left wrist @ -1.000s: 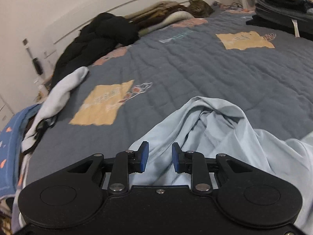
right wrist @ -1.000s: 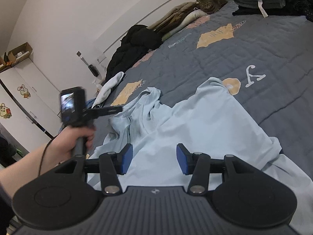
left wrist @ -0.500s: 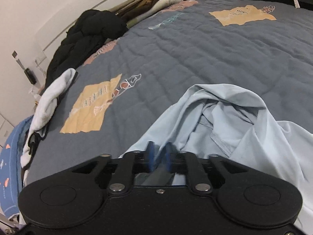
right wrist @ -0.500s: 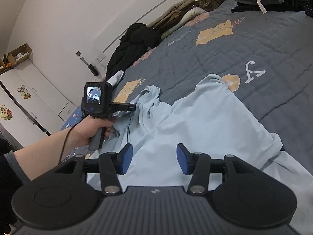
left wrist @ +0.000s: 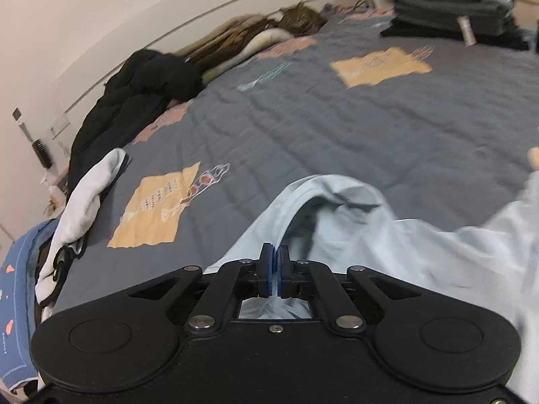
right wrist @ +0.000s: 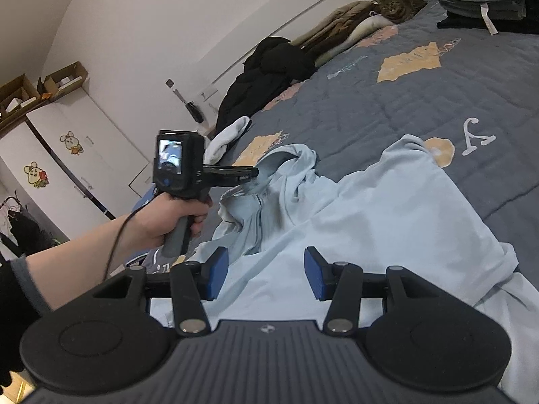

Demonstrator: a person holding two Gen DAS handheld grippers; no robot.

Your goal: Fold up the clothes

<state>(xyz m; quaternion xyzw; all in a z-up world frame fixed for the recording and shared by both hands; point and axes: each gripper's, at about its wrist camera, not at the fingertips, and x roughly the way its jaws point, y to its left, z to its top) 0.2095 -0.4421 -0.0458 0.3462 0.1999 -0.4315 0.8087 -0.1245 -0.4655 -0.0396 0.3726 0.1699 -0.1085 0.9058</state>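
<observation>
Tabby cat (right wrist: pixel 395 6) by the headboard — hairbrush (right wrist: pixel 194 110), cardboard boxes (right wrist: pixel 64 79) atop white wardrobe (right wrist: pixel 84 155).

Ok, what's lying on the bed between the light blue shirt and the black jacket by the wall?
In the left wrist view, only a white garment at the bed's edge, beside bare grey quilt with a yellow patch.

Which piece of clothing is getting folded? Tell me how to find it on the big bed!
Look at the wide grey quilted bedspread with orange patches. At its near edge lies a crumpled pale blue hooded top, pinched at its hood end by the left gripper. It is the only light blue garment; the pile by the wall is black, and the stack in the far corner is dark and already folded.
</observation>
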